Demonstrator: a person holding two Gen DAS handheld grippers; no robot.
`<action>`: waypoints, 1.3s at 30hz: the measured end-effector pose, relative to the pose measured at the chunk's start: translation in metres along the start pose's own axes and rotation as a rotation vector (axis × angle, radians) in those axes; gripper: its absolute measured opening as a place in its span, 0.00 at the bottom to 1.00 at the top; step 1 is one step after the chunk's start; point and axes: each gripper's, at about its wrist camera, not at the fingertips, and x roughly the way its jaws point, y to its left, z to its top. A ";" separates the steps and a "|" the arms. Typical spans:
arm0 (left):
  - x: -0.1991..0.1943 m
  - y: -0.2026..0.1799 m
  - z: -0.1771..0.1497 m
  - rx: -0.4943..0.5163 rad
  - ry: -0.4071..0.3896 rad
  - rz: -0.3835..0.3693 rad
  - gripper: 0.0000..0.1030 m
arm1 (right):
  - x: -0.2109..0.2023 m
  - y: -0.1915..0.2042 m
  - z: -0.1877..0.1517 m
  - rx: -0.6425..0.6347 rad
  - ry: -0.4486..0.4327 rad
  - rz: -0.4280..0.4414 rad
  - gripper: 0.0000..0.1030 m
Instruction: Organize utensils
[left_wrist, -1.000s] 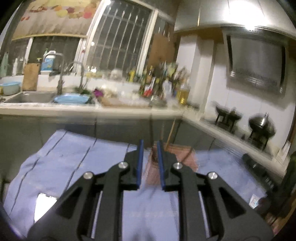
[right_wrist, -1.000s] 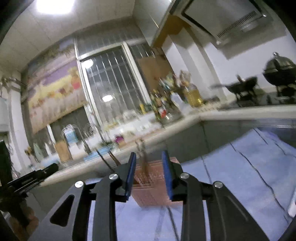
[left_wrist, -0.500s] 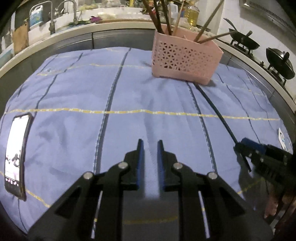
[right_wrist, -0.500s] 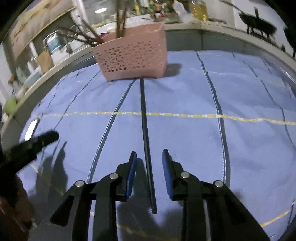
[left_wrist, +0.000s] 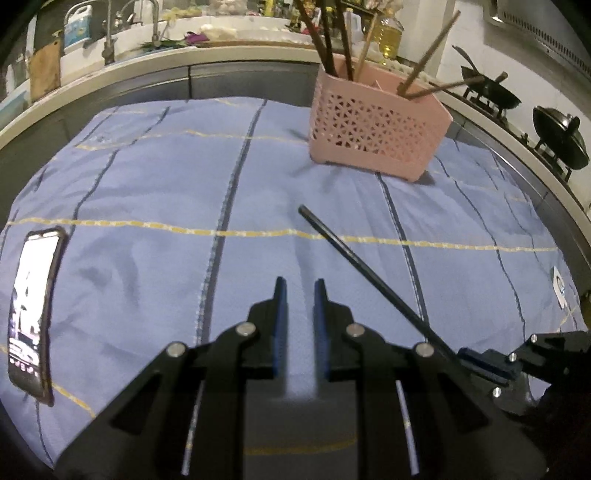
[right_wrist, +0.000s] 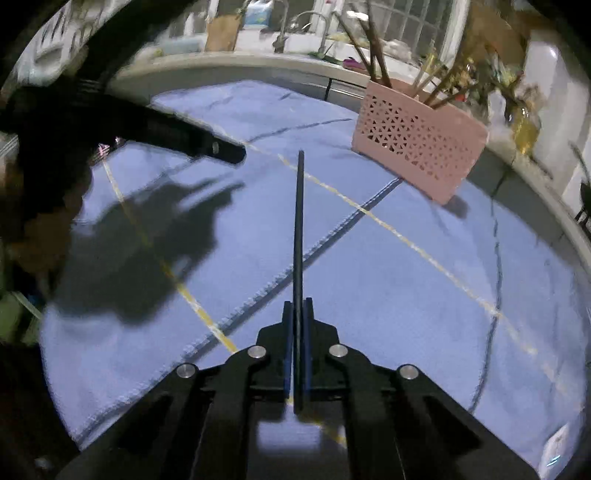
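The right hand-held gripper (right_wrist: 297, 314) has just clenched on a black chopstick (right_wrist: 298, 236) lying short of the pink basket (right_wrist: 417, 147); the left hand-held gripper (left_wrist: 299, 291) hangs empty, jaws slightly apart.

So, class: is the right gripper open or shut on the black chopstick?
Shut. The right gripper has just closed; its blue pads press both sides of the black chopstick, whose far end is lifted above the blue cloth.

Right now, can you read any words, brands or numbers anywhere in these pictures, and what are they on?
None can be read.
Phone screen: lit, too blurred.
White tag on the blue cloth: round mark, too small.
Jug on the counter: blue label, unreadable.
Oil bottle: nothing legible.
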 end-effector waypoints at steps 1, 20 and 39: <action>0.000 0.000 0.002 -0.002 -0.003 -0.001 0.14 | 0.001 -0.003 0.000 0.014 0.001 -0.006 0.05; 0.068 -0.052 0.042 0.191 0.041 0.018 0.14 | -0.026 -0.031 -0.040 0.243 0.067 0.027 0.08; 0.021 -0.075 -0.025 0.259 0.180 -0.224 0.14 | 0.028 -0.129 0.001 0.681 0.021 0.076 0.08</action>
